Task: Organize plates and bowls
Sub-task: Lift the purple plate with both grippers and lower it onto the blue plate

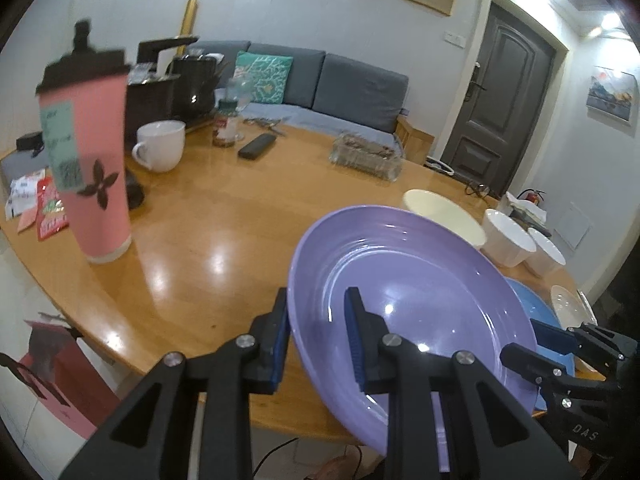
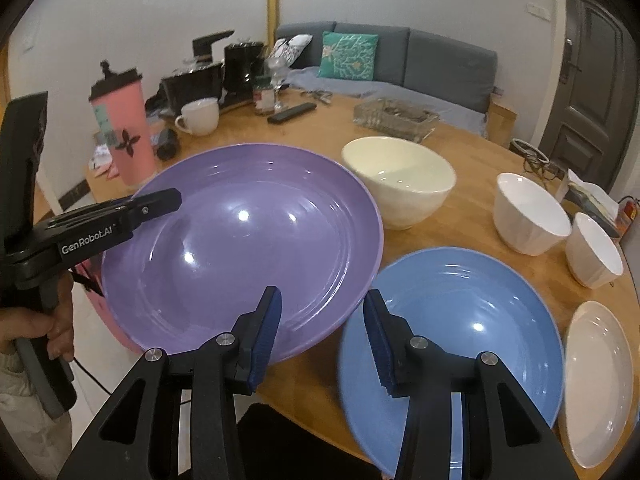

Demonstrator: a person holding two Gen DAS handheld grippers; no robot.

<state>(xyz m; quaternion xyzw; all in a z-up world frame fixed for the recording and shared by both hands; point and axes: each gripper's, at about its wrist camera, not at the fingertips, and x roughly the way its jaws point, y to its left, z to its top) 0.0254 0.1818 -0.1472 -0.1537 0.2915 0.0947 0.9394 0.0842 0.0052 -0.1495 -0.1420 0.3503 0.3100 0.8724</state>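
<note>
Left wrist view: the purple plate is tipped up off the worktop, pinched at its near-left rim by the left tongs. A blue plate lies flat just right of it. The right tongs are spread wide, holding nothing, over the gap between both plates. Bowls stand behind.

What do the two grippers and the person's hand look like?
Both the left gripper and the right gripper have matte black angular frames with silver screws and ribbed blue pads. The left one bears white "GenRobot.AI" lettering. A bare hand shows a pale sleeve; a thin black cable hangs below.
</note>
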